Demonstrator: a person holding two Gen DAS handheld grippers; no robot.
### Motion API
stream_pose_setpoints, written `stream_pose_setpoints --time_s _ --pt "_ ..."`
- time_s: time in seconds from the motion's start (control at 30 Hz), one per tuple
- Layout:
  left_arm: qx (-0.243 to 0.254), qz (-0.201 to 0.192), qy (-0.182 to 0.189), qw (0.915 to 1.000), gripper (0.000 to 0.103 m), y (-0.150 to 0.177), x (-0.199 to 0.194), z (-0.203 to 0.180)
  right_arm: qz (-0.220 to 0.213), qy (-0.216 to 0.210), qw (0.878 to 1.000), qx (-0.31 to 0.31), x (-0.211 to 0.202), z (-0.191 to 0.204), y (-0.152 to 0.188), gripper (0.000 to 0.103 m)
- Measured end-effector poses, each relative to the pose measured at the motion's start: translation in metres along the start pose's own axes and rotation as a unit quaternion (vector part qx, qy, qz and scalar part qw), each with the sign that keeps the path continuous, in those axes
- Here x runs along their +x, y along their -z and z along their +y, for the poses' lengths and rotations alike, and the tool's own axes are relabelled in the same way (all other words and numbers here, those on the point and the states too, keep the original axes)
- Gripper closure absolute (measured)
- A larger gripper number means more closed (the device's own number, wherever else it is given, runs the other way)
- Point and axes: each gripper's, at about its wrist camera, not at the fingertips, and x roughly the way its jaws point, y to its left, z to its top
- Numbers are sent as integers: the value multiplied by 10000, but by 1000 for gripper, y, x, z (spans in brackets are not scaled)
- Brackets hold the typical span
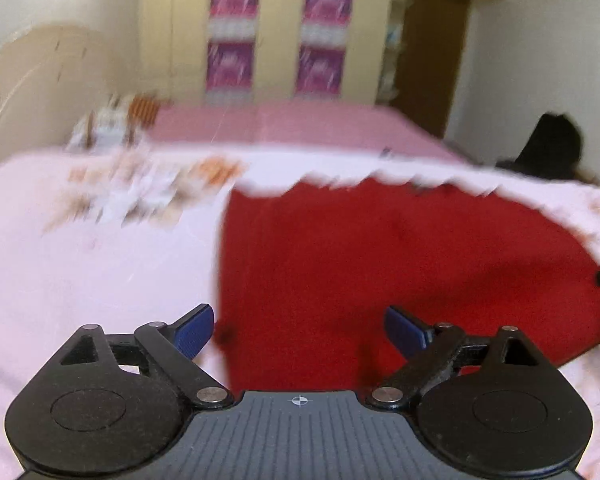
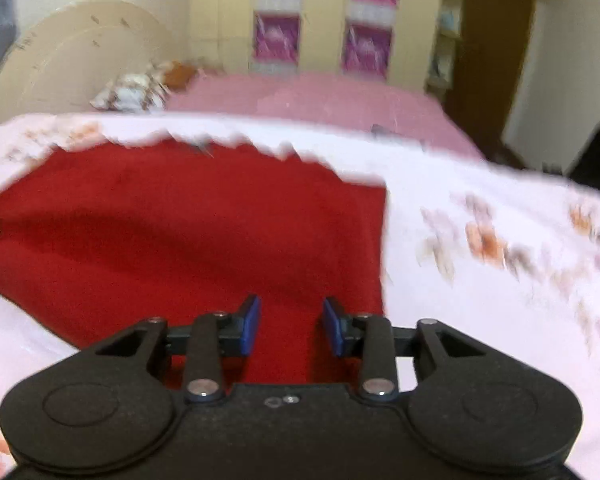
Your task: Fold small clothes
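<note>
One red garment (image 1: 400, 264), seemingly flat; two empty, parted grippers (image 1: 300, 330) (image 2: 290, 326).

The left gripper (image 1: 299, 328) is seen angled downward, its 2 blue-padded fingers (image 1: 194, 330) spread wide apart, with nothing pressed between the pads. The right gripper (image 2: 290, 326) is likewise tipped downward, its 2 blue pads (image 2: 250, 326) set much closer together yet parted by a clear gap, and nothing is clamped between them. Black linkage arms and round pivot housings are shown at the base of each tool. A dark tip of the right gripper is glimpsed at the right edge of the left wrist view.
</note>
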Motion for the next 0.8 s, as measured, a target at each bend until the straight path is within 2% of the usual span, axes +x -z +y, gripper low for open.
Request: stream_pose_setpoints --time_s 0.03,0.1,0.2,0.27,0.3,0.37,0.47,0.53,0.6,0.67,0.8 --pt "108 -88 148 9998 11 -2 -3 -15 -153 -124 9998 -77 -9 12 -3 66" --pt "435 -92 440 9980 11 -1 0 -47 -170 -360 9989 -238 -13 36 -5 67" --pt "611 119 777 9950 11 8 14 -83 -17 -544 9979 -350 -2 65 1 69" --pt "744 503 694 9935 11 20 26 -91 285 -362 9980 -433 11 73 13 69" --pt "838 447 682 9931 11 29 25 -89 356 -218 9980 -473 14 71 19 69" --pt "815 389 770 9929 11 34 20 -80 201 -181 9987 -427 3 54 34 68" --pt "844 457 744 9926 11 30 16 -72 181 -262 9991 -266 -10 31 49 67" --pt "768 233 694 9944 11 16 12 -64 245 -322 9987 -316 -10 31 43 68" --pt "745 -62 690 9948 11 -1 15 -61 -61 -330 9993 -176 -17 31 23 68" --pt "719 -102 616 9955 11 -19 30 -61 -295 -222 9993 30 -12 32 4 68" --pt "927 44 475 9946 11 -36 66 -73 -354 55 9987 362 26 26 -29 66"
